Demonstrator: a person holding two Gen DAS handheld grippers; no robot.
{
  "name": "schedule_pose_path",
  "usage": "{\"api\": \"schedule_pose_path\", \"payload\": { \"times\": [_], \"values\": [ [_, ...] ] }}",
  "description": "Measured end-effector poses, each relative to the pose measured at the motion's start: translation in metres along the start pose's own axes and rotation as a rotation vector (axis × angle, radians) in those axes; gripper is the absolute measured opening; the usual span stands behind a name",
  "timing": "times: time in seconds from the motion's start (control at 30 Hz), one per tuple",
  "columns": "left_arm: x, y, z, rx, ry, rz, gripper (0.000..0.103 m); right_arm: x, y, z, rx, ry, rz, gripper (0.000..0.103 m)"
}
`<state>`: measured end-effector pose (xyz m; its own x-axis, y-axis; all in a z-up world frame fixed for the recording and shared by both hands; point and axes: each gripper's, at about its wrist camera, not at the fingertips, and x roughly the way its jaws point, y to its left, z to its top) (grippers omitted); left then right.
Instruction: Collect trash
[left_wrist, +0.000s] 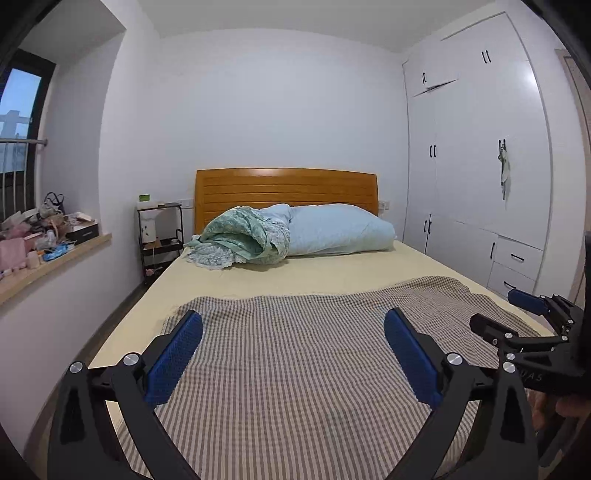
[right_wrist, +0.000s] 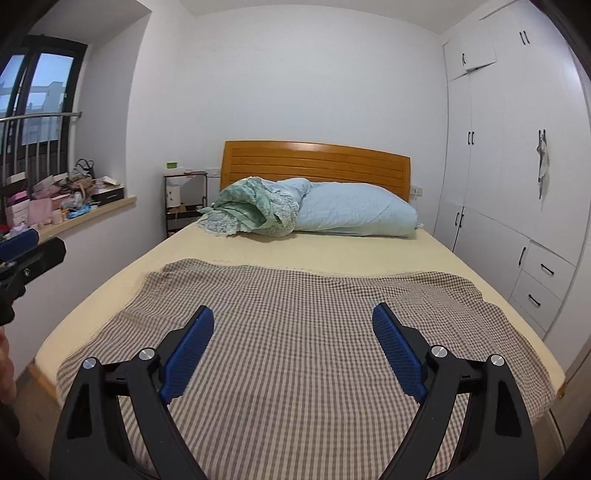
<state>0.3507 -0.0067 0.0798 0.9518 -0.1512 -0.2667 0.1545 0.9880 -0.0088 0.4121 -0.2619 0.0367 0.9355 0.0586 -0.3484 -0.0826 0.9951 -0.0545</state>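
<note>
I'm at the searching step, both my left gripper (left_wrist: 293, 354) and right gripper (right_wrist: 293, 350) spread wide and empty over the checked blanket (right_wrist: 295, 332), no trash on the bed (left_wrist: 332, 269); next I probably check the cluttered windowsill (left_wrist: 55, 254).

Glossy wooden headboard (left_wrist: 286, 190), checked cloth (left_wrist: 295, 350)
</note>
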Motion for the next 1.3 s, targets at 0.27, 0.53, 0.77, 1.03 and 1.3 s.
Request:
{"api": "schedule_pose_path", "payload": {
  "times": [0.27,0.53,0.77,1.03,1.3],
  "values": [
    [-0.09,-0.01,-0.041,0.006,0.014,0.008,0.095,-0.059,-0.004,-0.04,0.053,0.029,-0.001,0.084],
    [-0.166,-0.021,-0.082,0.016,0.055,0.012,0.095,-0.129,-0.016,-0.087,0.114,0.004,-0.008,0.087],
    [-0.239,-0.037,-0.117,0.019,-0.018,0.008,0.095,-0.182,-0.006,-0.12,0.082,-0.051,-0.008,0.087],
    [-0.298,-0.047,-0.152,0.042,-0.052,0.02,0.095,-0.236,0.02,-0.157,0.065,-0.039,-0.063,0.087],
    [-0.344,-0.041,-0.179,0.029,-0.056,0.019,0.095,-0.269,0.034,-0.174,0.129,-0.026,0.008,0.087]
  ]
}}
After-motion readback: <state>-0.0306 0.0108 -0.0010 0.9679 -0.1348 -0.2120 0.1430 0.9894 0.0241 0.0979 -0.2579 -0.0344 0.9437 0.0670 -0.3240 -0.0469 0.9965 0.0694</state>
